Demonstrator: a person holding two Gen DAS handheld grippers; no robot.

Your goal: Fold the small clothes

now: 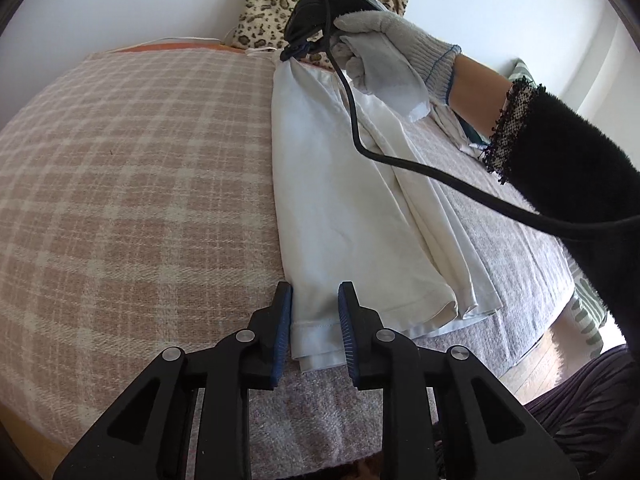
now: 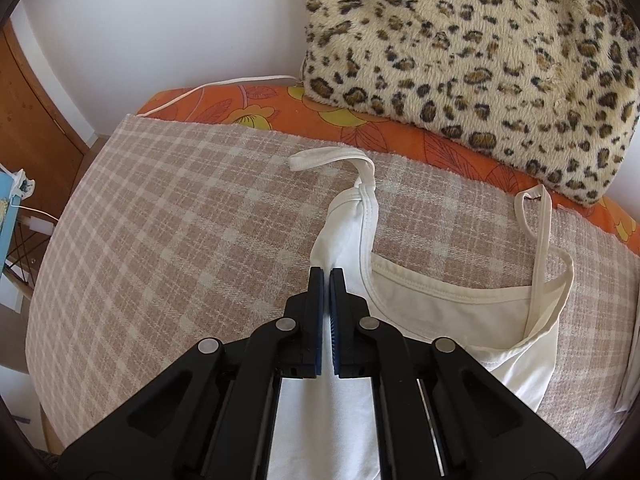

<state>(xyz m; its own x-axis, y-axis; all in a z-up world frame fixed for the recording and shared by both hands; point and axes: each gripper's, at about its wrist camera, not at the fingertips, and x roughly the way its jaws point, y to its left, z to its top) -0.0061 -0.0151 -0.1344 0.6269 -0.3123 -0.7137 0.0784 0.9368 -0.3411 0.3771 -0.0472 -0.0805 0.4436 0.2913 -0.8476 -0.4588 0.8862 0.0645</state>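
White camisole (image 1: 352, 200) lies lengthwise on the plaid blanket (image 1: 132, 168), hem end between the left gripper (image 1: 315, 320) fingers, strap end at the right gripper (image 2: 326, 280). Right jaws clenched on the top-edge fabric; left jaws straddle the hem, looks like a loose pinch, hard to tell. Leopard cushion (image 2: 480, 60) and white wall behind the bed.

Left hand-held gripper (image 1: 314, 312) angled down, jaws slightly apart; right hand-held gripper (image 2: 326, 280) clamped tight, gloved hand (image 1: 384, 52) steering from above.
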